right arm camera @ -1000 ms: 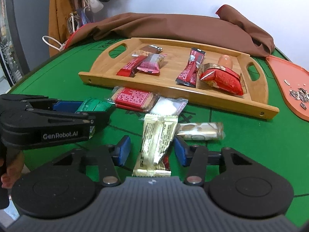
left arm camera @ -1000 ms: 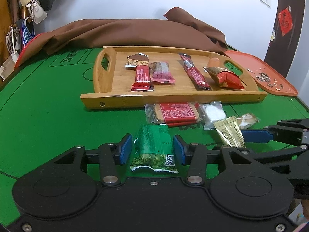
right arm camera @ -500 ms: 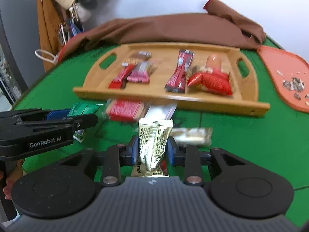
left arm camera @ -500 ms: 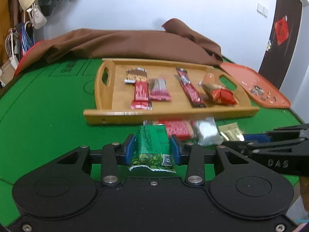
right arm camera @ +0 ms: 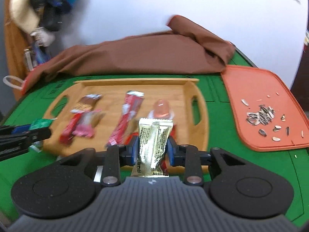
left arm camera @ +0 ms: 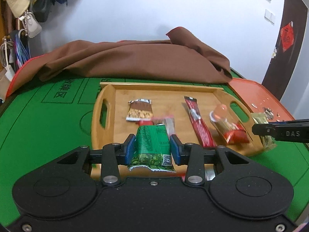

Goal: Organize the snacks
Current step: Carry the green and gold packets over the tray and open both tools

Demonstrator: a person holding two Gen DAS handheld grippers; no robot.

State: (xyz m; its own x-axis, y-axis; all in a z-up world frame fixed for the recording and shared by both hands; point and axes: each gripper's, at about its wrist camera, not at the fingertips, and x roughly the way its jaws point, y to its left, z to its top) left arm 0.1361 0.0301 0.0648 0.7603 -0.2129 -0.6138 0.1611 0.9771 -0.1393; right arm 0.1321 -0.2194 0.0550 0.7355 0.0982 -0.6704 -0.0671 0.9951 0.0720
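Left gripper (left arm camera: pixel 152 147) pinches a green packet (left arm camera: pixel 151 144); right gripper (right arm camera: pixel 152 147) (likewise clamped) grips a gold packet (right arm camera: pixel 153 143).

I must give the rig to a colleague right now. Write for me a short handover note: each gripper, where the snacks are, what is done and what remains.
Left gripper: fingers have just closed on the green packet, held above the near edge of the wooden tray.
Right gripper: fingers have just closed on the gold packet, also held above the tray's near edge.
Done: several snacks already lie in the tray, among them a long red bar, a nut bar and a red bag.
Left: set both held packets down in the tray. Whether snacks remain on the green table is hidden behind the grippers; check.
The orange tray holds only sunflower seeds.
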